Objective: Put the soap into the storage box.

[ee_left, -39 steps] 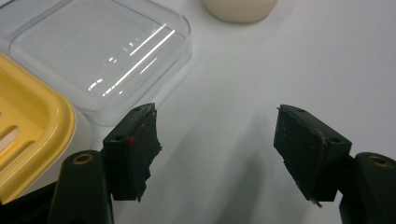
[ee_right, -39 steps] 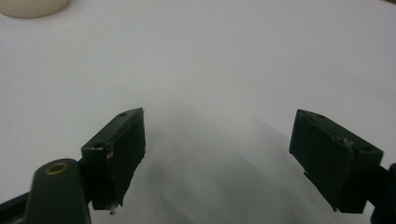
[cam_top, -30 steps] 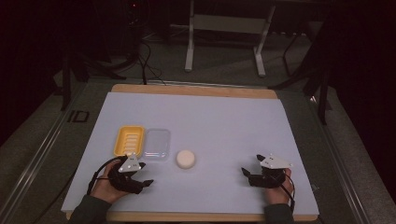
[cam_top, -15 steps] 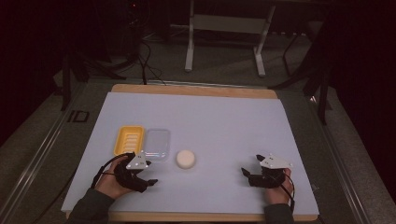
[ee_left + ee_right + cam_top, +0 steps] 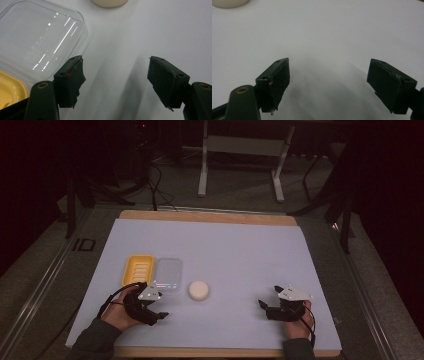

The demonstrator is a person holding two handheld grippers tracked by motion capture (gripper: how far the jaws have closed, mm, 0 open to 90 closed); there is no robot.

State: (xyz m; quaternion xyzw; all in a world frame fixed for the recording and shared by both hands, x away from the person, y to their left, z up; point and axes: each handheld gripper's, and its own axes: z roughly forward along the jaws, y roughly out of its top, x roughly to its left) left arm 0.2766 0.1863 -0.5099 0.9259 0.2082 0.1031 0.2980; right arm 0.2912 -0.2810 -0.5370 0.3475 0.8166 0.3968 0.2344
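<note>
White paper covers the desk, and on it a yellow tray touches a clear lid, with a round cream soap just beside the lid. The left claw sits just below the lid's near edge, its jaws standing apart with nothing between them; in its own view the lid lies ahead to the left and the soap straight ahead, farther off. The right claw, jaws also apart and empty, rests well away from the soap. The left hand is plainly nearer; the lid's long axis runs away from the person.
</note>
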